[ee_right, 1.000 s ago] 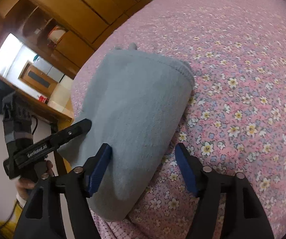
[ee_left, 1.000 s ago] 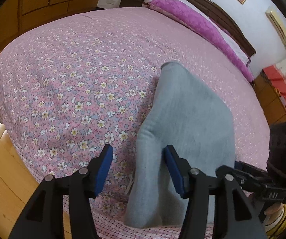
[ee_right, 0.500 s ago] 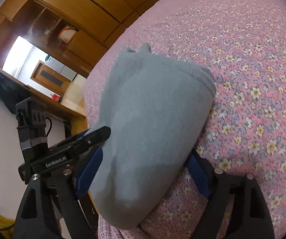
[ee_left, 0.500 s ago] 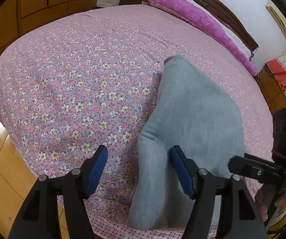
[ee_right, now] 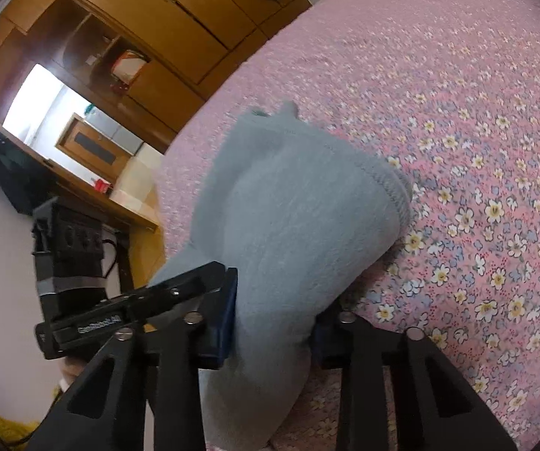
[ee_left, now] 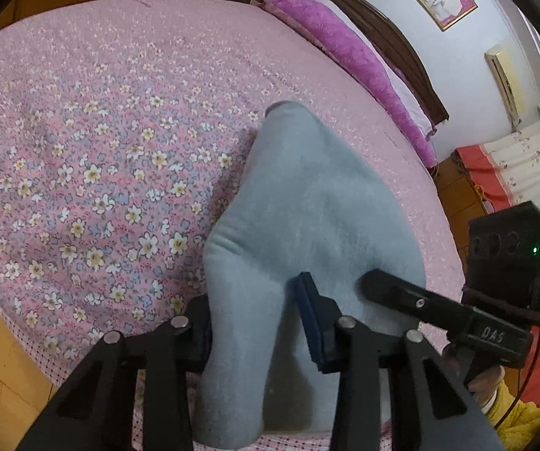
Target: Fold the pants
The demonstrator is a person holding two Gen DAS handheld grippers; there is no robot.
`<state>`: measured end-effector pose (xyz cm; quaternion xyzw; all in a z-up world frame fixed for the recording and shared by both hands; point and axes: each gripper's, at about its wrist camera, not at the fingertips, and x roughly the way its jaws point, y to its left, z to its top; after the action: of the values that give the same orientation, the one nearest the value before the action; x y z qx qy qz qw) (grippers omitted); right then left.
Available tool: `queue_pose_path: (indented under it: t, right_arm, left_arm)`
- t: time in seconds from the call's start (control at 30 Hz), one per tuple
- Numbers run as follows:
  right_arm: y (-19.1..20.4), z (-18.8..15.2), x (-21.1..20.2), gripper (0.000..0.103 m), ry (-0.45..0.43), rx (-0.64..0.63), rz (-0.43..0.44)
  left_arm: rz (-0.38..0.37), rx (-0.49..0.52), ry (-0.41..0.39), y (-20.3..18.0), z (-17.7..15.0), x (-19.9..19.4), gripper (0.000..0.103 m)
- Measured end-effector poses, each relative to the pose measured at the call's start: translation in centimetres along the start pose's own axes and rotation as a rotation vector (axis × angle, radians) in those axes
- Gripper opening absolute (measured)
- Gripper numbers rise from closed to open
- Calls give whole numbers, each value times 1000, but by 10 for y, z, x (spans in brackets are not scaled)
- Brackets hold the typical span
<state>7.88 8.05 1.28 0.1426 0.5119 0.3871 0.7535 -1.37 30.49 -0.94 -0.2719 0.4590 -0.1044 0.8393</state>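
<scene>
On the near edge of the bed point(ee_left: 119, 143), in the left wrist view, the grey fleece pants point(ee_left: 307, 203) are seen lying across the floral bedspread, their near end hanging over the edge. The left gripper point(ee_left: 255, 323) has a bunched fold of that end between its fingers point(ee_left: 309, 319), which are closing on the cloth and already press it. The right gripper point(ee_left: 416, 302) is seen at the same end, just beside.

From the right wrist view, the pants point(ee_right: 292, 218) are shown thick, soft and limp, with a stitched hem at the far corner. The right gripper point(ee_right: 273, 323) is closing too, the fabric pinched between its fingers point(ee_right: 226, 323). The garment is judged light and yielding, likely to sag and slip unless several layers are taken together. Hold is best taken at the two near corners, well apart, so that the cloth is kept spread.
</scene>
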Motion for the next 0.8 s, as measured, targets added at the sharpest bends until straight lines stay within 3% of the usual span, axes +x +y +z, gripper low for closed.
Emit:
queue_pose_path:
  t: [0.37,0.53,0.8]
  right_arm:
    - [0,10,-60,20,-72,-11,103]
    - [-10,16,-103,20,-122,-19,88]
    - [-50,11,-169,20,-190,-1,29]
  left_arm:
    - [1,70,-24,-59,-11,-11,27]
    - [-53,151,-11,-104,-12,-1,27]
    - [-120,261,74,-170,-10,36,27]
